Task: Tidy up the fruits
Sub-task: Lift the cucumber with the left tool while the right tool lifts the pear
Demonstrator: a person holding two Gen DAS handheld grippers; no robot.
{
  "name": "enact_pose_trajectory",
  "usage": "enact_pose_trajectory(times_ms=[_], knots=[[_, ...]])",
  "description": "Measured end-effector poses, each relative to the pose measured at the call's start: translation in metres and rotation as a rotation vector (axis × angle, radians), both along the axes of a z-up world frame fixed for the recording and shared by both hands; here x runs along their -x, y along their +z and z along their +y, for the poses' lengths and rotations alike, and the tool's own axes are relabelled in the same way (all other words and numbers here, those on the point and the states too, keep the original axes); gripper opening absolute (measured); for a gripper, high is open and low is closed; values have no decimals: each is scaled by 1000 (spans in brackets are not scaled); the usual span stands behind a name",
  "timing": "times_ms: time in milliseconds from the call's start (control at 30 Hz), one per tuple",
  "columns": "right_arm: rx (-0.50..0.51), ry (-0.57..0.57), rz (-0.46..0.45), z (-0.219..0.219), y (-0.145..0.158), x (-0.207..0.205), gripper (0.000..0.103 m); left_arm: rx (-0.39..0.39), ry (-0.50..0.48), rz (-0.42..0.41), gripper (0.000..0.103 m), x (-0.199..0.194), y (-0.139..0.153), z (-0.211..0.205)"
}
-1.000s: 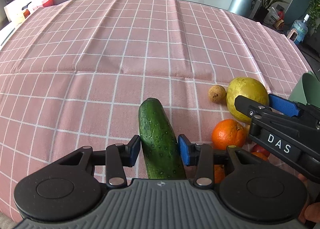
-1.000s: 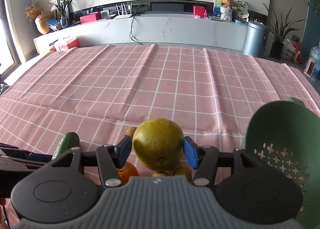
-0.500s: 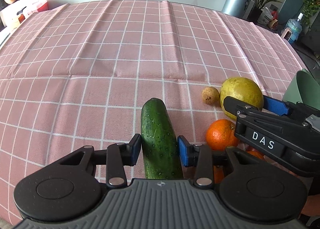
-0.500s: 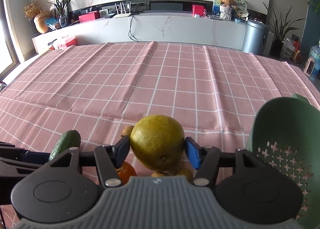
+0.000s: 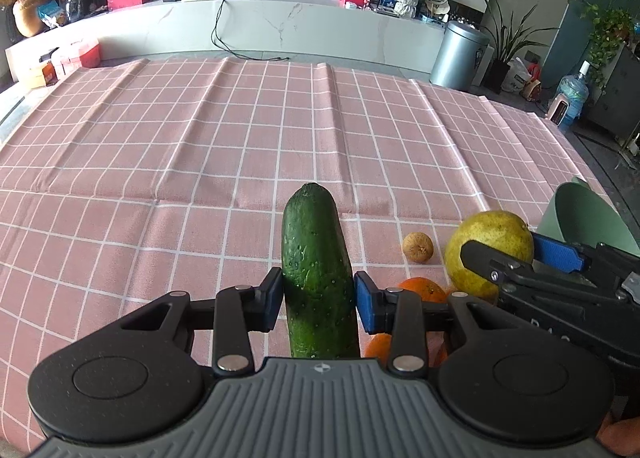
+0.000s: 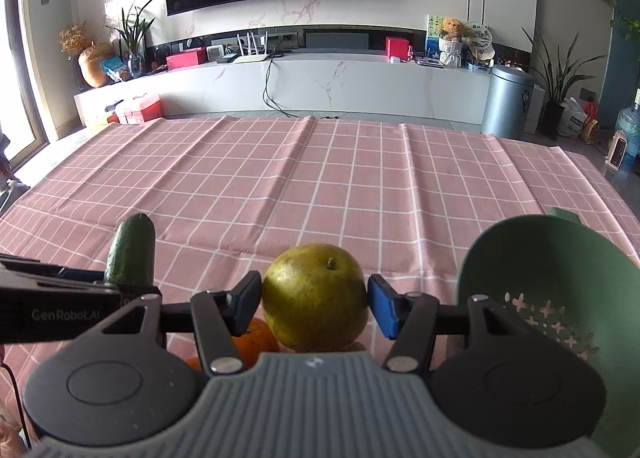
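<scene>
My left gripper (image 5: 316, 300) is shut on a dark green cucumber (image 5: 314, 270) and holds it lifted, tip pointing away. My right gripper (image 6: 316, 300) is shut on a large yellow-green pear (image 6: 316, 298) and holds it above the cloth. The pear (image 5: 488, 248) and the right gripper also show at the right of the left wrist view. The cucumber (image 6: 132, 252) shows at the left of the right wrist view. An orange (image 5: 422, 290) and a small brown fruit (image 5: 417, 247) lie on the pink checked tablecloth (image 5: 240, 161). More orange fruit sits below, mostly hidden.
A green colander (image 6: 552, 298) stands at the right, close to the right gripper; its rim (image 5: 584, 213) shows in the left wrist view. The tablecloth stretches far ahead and left. A white counter, a metal bin (image 6: 506, 105) and plants lie beyond the table's far edge.
Both grippers have tilted up and risen, lifting the cucumber and the pear off the cloth. The left jaws have closed tight on the cucumber.
</scene>
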State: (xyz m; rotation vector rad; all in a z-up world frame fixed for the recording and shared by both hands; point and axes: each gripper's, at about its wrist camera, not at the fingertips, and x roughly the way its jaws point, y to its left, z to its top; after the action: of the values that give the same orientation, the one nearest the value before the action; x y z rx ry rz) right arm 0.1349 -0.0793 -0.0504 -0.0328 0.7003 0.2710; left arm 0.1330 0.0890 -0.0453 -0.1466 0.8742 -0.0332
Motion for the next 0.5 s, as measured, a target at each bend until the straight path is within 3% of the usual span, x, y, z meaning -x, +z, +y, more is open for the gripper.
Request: enact_pose_trajectory(times_ms=[267,500], knots=[[6,-22,16,-23,16,52,55,-20,-9,-54,42,12,9,-2],[7,-75,153,-42,-6,76,55,-24,-29,-68,42,23,13,-4]])
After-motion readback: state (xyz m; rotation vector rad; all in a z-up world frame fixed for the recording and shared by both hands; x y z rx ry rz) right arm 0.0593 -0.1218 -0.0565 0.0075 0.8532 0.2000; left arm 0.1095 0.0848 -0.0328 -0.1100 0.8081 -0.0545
